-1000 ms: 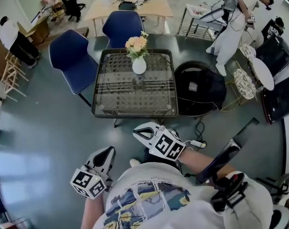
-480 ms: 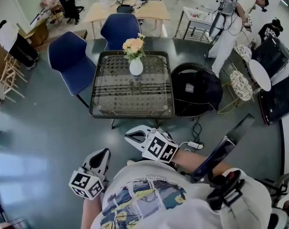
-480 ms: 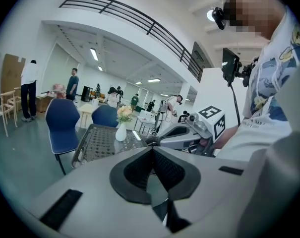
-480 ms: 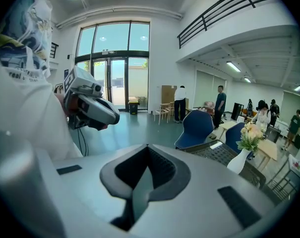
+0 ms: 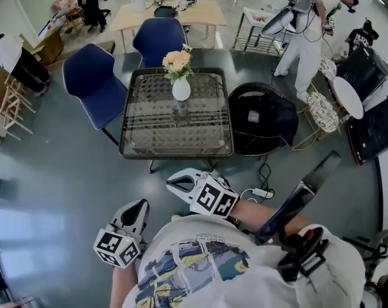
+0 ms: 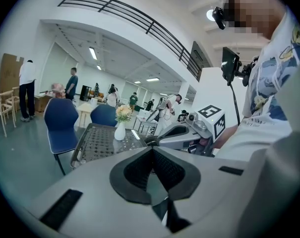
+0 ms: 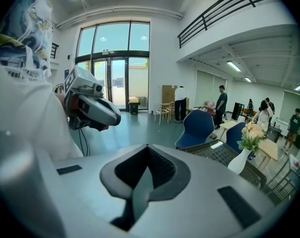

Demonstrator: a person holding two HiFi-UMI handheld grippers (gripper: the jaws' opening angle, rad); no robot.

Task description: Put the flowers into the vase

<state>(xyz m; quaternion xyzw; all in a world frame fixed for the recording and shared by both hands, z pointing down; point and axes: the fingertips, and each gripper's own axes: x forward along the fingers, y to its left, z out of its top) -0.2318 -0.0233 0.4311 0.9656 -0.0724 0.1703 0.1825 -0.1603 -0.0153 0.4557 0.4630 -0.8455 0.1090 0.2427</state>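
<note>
A white vase [image 5: 181, 90] holding peach and cream flowers [image 5: 176, 61] stands at the far middle of a dark mesh-topped table [image 5: 174, 140]. Both grippers hover close to my body, well short of the table's near edge. My left gripper [image 5: 140, 206] is shut and empty, and my right gripper [image 5: 172, 183] is also shut with nothing in it. In the left gripper view the vase [image 6: 120, 132] and flowers [image 6: 123, 113] appear beyond the closed left gripper [image 6: 152, 150]. The right gripper view has the vase [image 7: 237, 162] far right of the closed right gripper [image 7: 147, 148].
Two blue chairs [image 5: 94, 82] [image 5: 156, 37] stand at the table's left and far sides. A black round seat [image 5: 264, 117] sits to its right. A person in white [image 5: 303, 34] stands at the back right. A white plug with its cable [image 5: 261, 192] lies on the floor.
My right gripper has shifted slightly to the left. The left gripper stays where it was, and the flowers remain in the vase.
</note>
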